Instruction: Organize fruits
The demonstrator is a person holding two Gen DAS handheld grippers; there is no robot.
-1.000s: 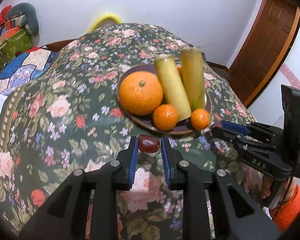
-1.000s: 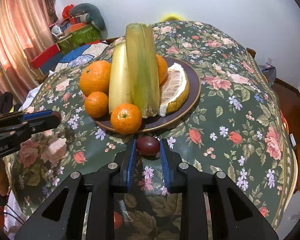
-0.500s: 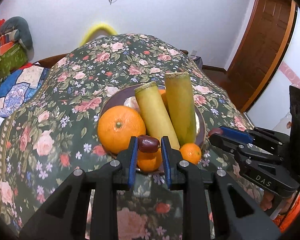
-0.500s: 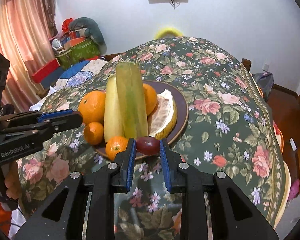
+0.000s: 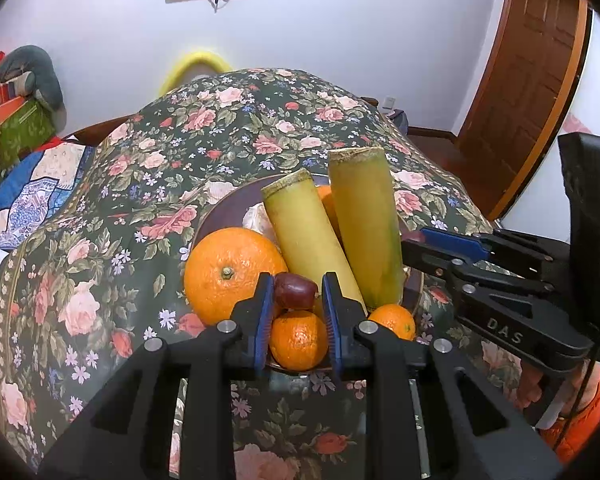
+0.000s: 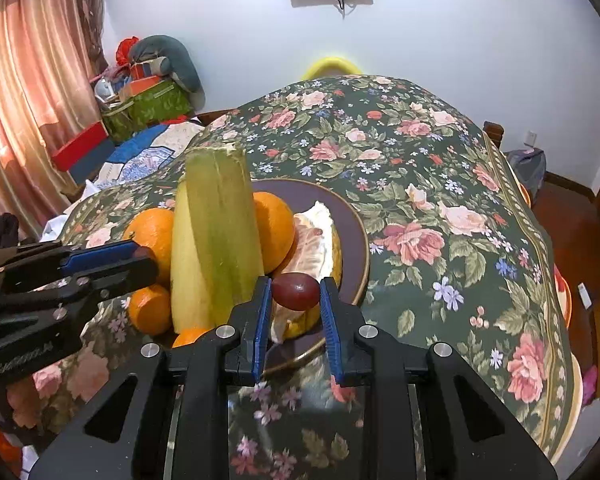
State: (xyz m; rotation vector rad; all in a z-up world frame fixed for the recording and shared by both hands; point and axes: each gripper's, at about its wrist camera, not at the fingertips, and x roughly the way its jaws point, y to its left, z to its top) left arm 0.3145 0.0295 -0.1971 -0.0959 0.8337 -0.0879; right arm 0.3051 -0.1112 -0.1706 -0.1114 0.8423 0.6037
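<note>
While both grippers hang over the near rim of the plate, each has a small dark-red fruit pinched between its blue pads:

Left gripper (image 5: 296,300): clamped on a wrinkled red date (image 5: 294,290), held by its two long ends, clear of the fruit below.

Right gripper (image 6: 294,298): clamped on a smooth dark-red grape (image 6: 295,290), also held end to end, above the pomelo segment (image 6: 314,240).

Plate (image 6: 354,224): dark brown with a pale rim, on the floral tablecloth (image 6: 440,208); already crowded.

Plate contents: two upright sugarcane pieces (image 5: 366,232), a large orange (image 5: 234,272) on the left, small mandarins (image 5: 298,340) along the near rim.

Date, handling: light, leathery skin, probably slightly sticky; tolerates a firm pinch and should not roll far.

Grape, handling: light, thin-skinned, slick and round; a hard squeeze would likely split it or squirt it out sideways. Grip across the middle, gentle pressure only.

Free space: bare plate shows to the right of the pomelo; gaps on the left side look narrow.

Release: judge a low drop best, since the grape would roll off the rim from any height.

Hazard: sugarcane stands leaning; a knock could topple it.
</note>
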